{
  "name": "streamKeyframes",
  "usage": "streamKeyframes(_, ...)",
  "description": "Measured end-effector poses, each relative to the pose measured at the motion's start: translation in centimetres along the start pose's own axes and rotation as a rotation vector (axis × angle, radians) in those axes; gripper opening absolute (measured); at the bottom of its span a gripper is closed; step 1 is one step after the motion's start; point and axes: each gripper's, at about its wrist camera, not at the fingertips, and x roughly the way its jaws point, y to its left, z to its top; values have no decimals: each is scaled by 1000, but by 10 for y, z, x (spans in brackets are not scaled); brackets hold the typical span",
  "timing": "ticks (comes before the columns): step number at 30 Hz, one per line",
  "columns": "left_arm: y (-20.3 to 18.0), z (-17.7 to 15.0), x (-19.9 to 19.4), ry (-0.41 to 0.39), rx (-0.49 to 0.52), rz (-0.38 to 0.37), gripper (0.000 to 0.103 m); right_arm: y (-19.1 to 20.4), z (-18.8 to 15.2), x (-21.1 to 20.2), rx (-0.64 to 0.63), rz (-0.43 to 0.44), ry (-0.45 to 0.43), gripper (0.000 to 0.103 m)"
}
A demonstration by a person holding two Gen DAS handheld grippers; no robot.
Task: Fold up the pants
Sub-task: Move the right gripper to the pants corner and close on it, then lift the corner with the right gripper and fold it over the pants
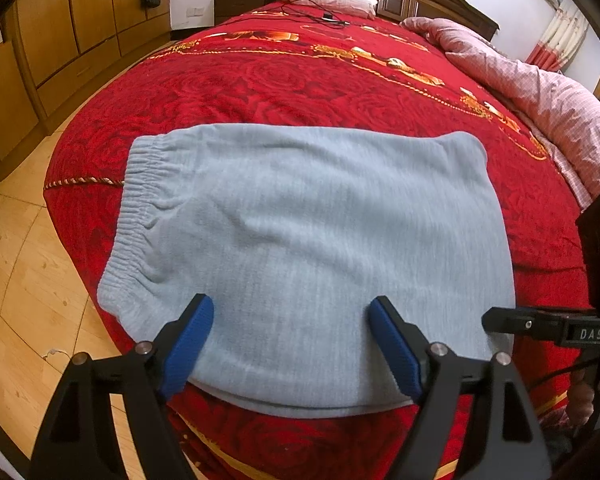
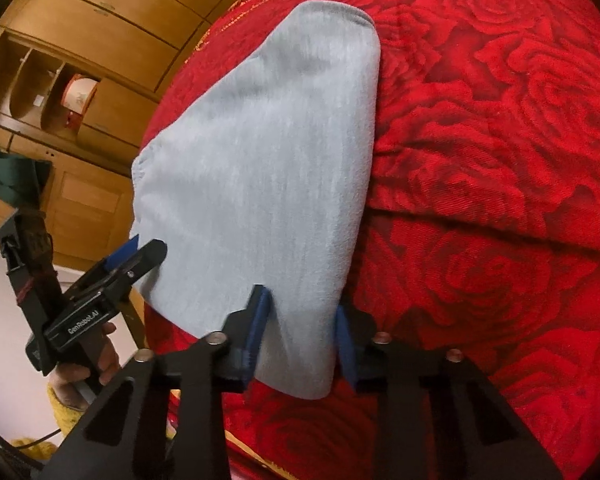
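The left hand-held gripper (image 1: 290, 344) stood wide apart over the folded pale-blue pants (image 1: 308, 248) on the red bed (image 1: 260, 88) — the right hand-held gripper (image 2: 302, 336), half open, straddled their near corner.

Your left wrist camera looks down close over the pants (image 1: 300, 240) toward the headboard; your right wrist camera faces them sideways, sharing that cloth.
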Motion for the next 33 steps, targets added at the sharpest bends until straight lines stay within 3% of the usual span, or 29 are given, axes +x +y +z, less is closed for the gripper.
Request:
streamKeyframes(4,0,0,0,0,1,1,84,3,-1,-7,-12,24,-29,19)
streamKeyframes(9,0,0,0,0,1,0,84,12,0,-17,-47,44,-76,16)
streamKeyframes(26,1,0,0,-1,0,-2,84,39,-5,-39,-184,51,-172,15)
streamKeyframes(33,1,4,-13,-52,-11,-47,84,45,-6,-44,-216,57,-192,14)
